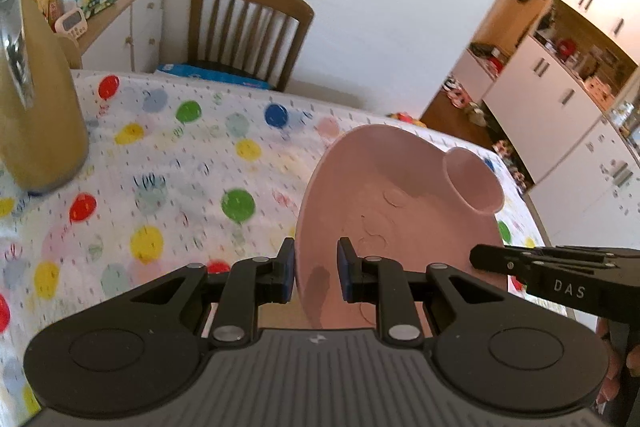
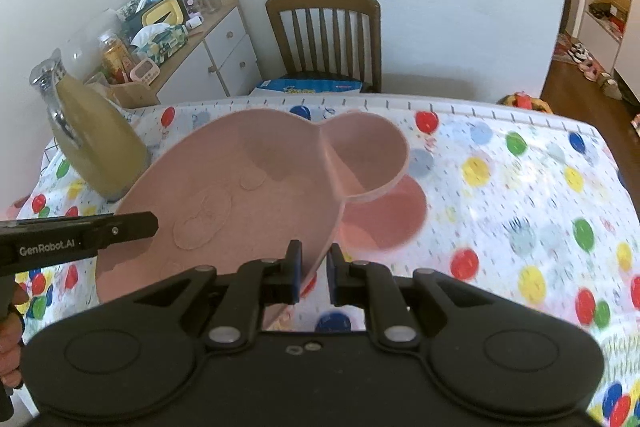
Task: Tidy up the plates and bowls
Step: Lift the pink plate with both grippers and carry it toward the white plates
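2 pink plates, upper plate [image 2: 240,187] tilted, L claw [image 1: 316,267] & R claw [image 2: 313,269] both pinching rim, 1 jug [image 2: 96,139]

The left tool [image 1: 313,269] and the right tool [image 2: 311,271] each point forward with fingers drawn in but a gap between the pads. Each tool's tip crosses into the other's view.
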